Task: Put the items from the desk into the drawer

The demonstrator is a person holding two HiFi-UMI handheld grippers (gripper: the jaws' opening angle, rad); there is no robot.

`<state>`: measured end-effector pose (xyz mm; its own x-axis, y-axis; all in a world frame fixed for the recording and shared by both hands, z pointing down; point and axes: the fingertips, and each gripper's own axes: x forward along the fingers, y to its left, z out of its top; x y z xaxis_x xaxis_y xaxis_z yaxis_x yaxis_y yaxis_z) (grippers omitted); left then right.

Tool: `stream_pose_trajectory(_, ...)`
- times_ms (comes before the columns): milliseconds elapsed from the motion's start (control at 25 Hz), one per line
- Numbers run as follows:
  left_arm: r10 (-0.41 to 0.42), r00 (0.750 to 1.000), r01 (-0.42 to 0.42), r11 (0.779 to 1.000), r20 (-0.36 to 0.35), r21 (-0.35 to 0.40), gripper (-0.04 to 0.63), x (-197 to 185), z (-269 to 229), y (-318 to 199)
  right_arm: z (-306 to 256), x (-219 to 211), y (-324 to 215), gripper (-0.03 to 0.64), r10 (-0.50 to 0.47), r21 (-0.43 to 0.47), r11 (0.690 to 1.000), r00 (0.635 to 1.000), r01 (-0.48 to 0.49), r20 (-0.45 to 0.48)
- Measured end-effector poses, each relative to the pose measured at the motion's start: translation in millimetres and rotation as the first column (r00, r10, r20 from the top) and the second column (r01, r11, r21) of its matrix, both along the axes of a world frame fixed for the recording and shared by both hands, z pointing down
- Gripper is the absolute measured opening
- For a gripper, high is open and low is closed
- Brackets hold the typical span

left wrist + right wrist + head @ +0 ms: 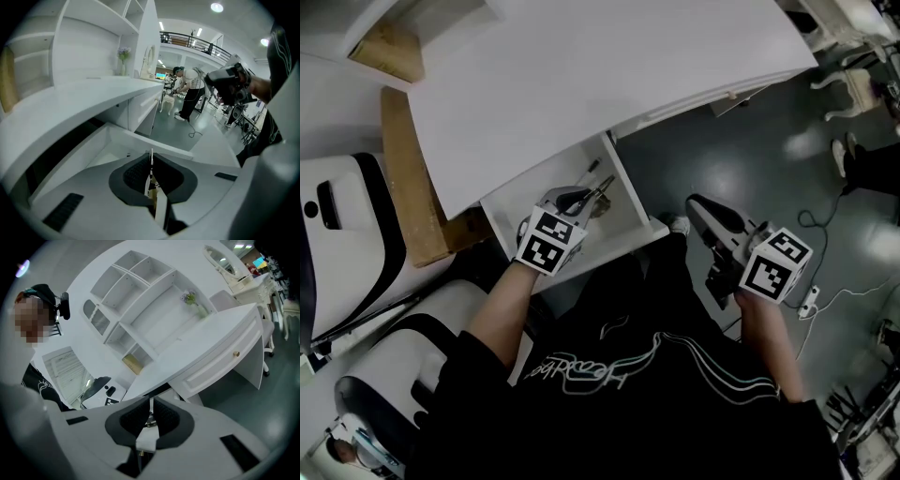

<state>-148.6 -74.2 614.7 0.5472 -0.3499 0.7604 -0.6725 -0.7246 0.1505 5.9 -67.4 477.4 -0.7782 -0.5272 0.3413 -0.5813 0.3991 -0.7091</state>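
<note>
The left gripper (586,197) hangs over the open drawer (502,214), its jaws pressed together. If something thin is pinched there, I cannot tell. A small brownish item (606,208) seems to lie inside the drawer, just beside the jaw tips. The desk (581,75) top looks bare. The right gripper (696,201) waits apart, its jaws also together with nothing between them. I judge the risk is a knock: the drawer is narrow, so the left gripper may hit its side wall or the desk edge above.
</note>
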Motion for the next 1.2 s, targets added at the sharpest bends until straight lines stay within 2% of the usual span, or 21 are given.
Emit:
stream_pose_trajectory(160,0.035,0.997,-0.035,0.999,0.065,0.009,0.037,0.9,32.4,-5.3,9.3,4.7,1.6,0.054,0.011,-0.021,1.000,1.000,-0.011,-0.013)
stream_pose_trajectory(360,0.094,0.990,-0.099,0.994,0.104,0.043,0.037,4.8,52.2,-2.8,19.3,8.2,5.2,0.054,0.021,-0.045,0.999,0.999,-0.022,-0.024)
stream_pose_trajectory(560,0.186,0.964,-0.197,0.979,0.191,0.042,0.037,-1.3,72.8,10.9,23.4,3.5,6.5,0.054,0.013,-0.056,0.998,0.999,-0.015,-0.030)
stream_pose_trajectory(680,0.225,0.952,-0.238,0.971,0.208,0.037,0.037,-3.2,78.8,16.0,26.6,-4.0,8.0,0.054,-0.012,-0.064,0.998,0.999,0.010,-0.034)
stream_pose_trajectory(760,0.254,0.945,-0.260,0.966,0.204,0.003,0.038,-0.4,82.8,21.3,28.6,-8.5,9.6,0.054,-0.028,-0.072,0.997,0.999,0.026,-0.032)
stream_pose_trajectory(880,0.277,0.941,-0.272,0.961,0.192,-0.050,0.137,1.5,89.7,30.2,30.2,-14.5,12.8,0.054,-0.041,-0.086,0.996,0.999,0.039,-0.023)
stream_pose_trajectory(1000,0.275,0.944,-0.269,0.961,0.182,-0.056,0.175,-0.2,87.8,31.2,27.7,-20.1,13.5,0.054,-0.057,-0.081,0.995,0.998,0.056,-0.013)
stream_pose_trajectory(1120,0.223,0.963,-0.216,0.975,0.150,-0.059,0.244,-2.1,73.9,31.8,16.5,-20.9,19.3,0.054,-0.080,-0.051,0.995,0.997,0.080,0.016)
stream_pose_trajectory(1200,0.154,0.982,-0.148,0.987,0.114,-0.056,0.272,-4.7,55.0,33.4,3.3,-20.0,27.5,0.054,-0.089,-0.023,0.996,0.994,0.091,0.055)
